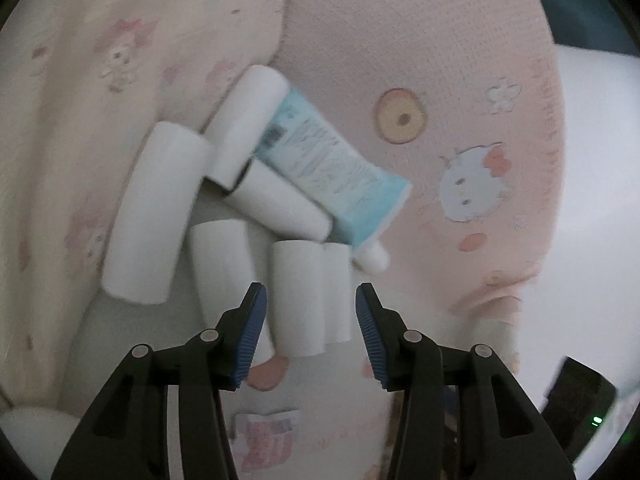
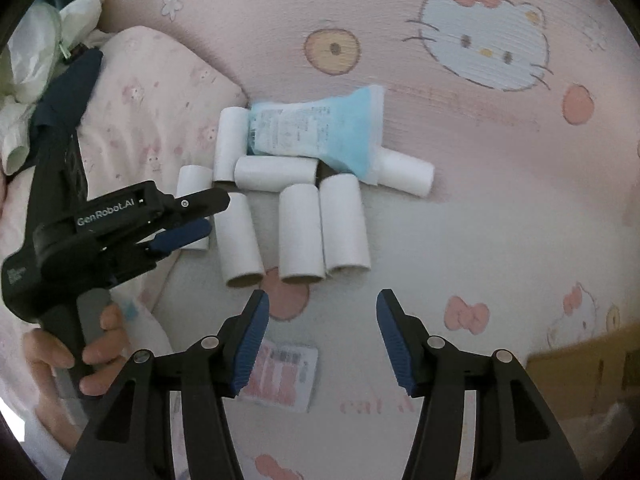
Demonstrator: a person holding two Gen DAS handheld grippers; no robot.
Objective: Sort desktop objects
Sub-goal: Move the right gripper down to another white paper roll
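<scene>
Several white cardboard tubes [image 2: 302,236] lie bunched on a pink Hello Kitty blanket [image 2: 480,208]. A light-blue squeeze tube [image 2: 320,130] with a white cap [image 2: 408,174] rests across the back ones. In the left wrist view the tubes [image 1: 298,296] and the blue squeeze tube [image 1: 332,164] lie just ahead of my open, empty left gripper [image 1: 310,300]. The left gripper also shows in the right wrist view [image 2: 200,216], beside the leftmost tubes. My right gripper [image 2: 322,308] is open and empty, just short of the nearest tubes.
A pink patterned pillow [image 2: 140,112] lies left of the tubes. A fabric label [image 2: 280,376] is on the blanket under the right gripper. A brown cardboard box [image 2: 592,372] stands at the right edge. Crumpled bags [image 2: 36,52] lie far left.
</scene>
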